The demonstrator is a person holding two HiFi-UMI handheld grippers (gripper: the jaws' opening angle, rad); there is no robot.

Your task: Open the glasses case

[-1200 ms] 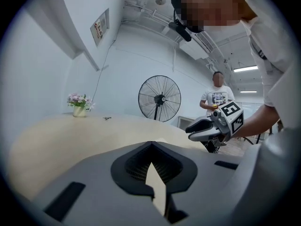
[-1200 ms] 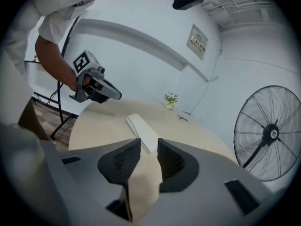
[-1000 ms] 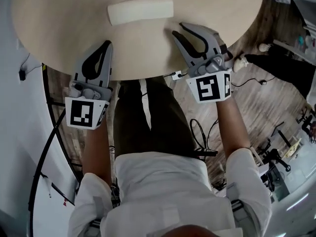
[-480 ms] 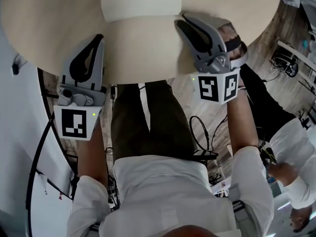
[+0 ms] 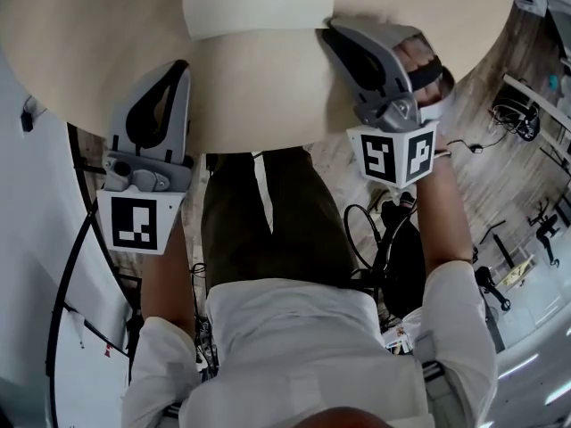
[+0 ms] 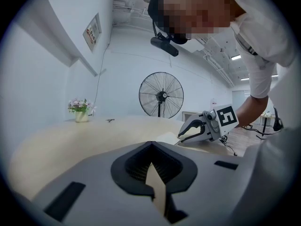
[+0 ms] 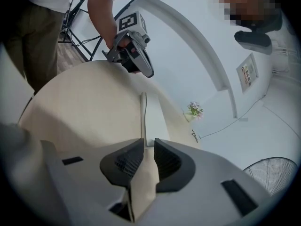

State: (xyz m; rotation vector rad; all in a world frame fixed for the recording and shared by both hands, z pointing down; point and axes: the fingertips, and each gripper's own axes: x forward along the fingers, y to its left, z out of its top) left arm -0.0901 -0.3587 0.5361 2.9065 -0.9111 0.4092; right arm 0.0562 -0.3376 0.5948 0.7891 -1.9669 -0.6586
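The white glasses case (image 5: 257,7) lies closed at the far side of the round beige table (image 5: 80,69). My right gripper (image 5: 326,32) lies on the table with its tips at the case's right end, jaws a narrow gap apart and nothing between them. In the right gripper view the case (image 7: 150,114) runs straight away from that gap (image 7: 148,142). My left gripper (image 5: 178,68) rests on the table below the case's left end, apart from it, tips together. In the left gripper view its tips (image 6: 151,143) meet, and the case (image 6: 165,136) and right gripper (image 6: 181,135) show beyond.
The table's near edge (image 5: 259,145) runs just under both grippers, with the person's legs below it. A small flower pot (image 6: 81,113) stands at the table's far side. A standing fan (image 6: 161,97) is behind the table. Cables lie on the wooden floor (image 5: 500,176).
My right gripper has moved up to the case's right end and its jaws have narrowed. The left gripper stays shut and has barely moved relative to the table.
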